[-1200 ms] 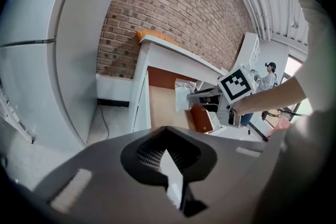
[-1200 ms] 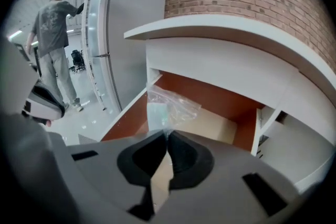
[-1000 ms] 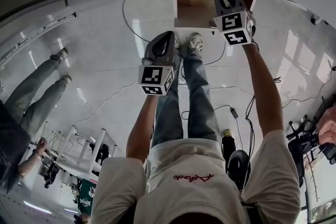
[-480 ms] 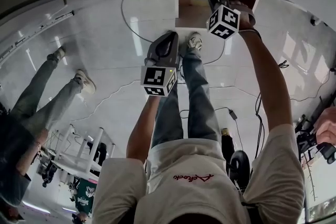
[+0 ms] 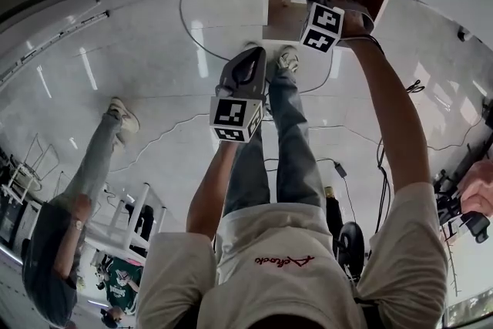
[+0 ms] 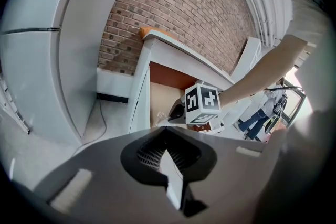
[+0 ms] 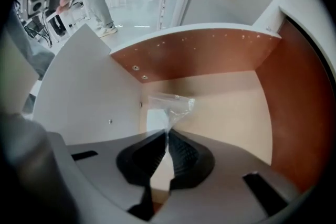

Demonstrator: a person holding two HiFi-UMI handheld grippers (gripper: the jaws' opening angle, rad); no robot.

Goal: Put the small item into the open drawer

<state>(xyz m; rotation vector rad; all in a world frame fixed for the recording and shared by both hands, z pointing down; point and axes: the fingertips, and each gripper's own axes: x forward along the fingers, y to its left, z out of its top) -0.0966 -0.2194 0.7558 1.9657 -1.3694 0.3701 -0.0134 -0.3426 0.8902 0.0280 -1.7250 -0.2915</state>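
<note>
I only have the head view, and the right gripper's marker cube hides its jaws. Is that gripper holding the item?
Observer: Yes. In the right gripper view, the right gripper is shut on a clear plastic bag, pinching one end.
Operator: Is the bag inside yet?
Observer: It hangs inside the open drawer, near the corner where the white side wall meets the brown back wall. I cannot tell whether it touches the bottom.
Operator: And the left gripper?
Observer: The left gripper has its jaws together with nothing between them, and it faces the drawer from outside.
</note>
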